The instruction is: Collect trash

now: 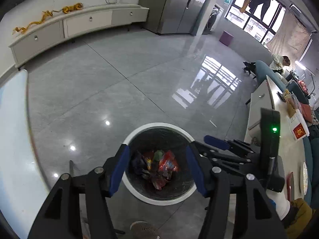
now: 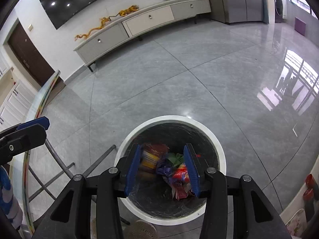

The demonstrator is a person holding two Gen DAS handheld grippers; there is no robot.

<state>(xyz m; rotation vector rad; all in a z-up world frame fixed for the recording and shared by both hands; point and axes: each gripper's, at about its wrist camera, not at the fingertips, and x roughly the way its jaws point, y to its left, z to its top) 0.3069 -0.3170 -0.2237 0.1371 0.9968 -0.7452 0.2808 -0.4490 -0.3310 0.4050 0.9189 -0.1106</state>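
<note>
Both tongs, the left [image 1: 157, 169] and the right [image 2: 162, 169], hang open and empty over the round bin [image 2: 219, 145] full of wrappers [image 2: 179, 177].

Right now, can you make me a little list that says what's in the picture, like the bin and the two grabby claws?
bin: round white-rimmed trash bin on the grey floor, lined with a dark bag
inside bin: colourful wrappers, red, yellow, green and purple
left gripper: open, nothing between its blue pads, above the bin
right gripper: open, holding nothing, also above the bin
far wall: long white cabinet with a yellow dragon decoration on top
</note>
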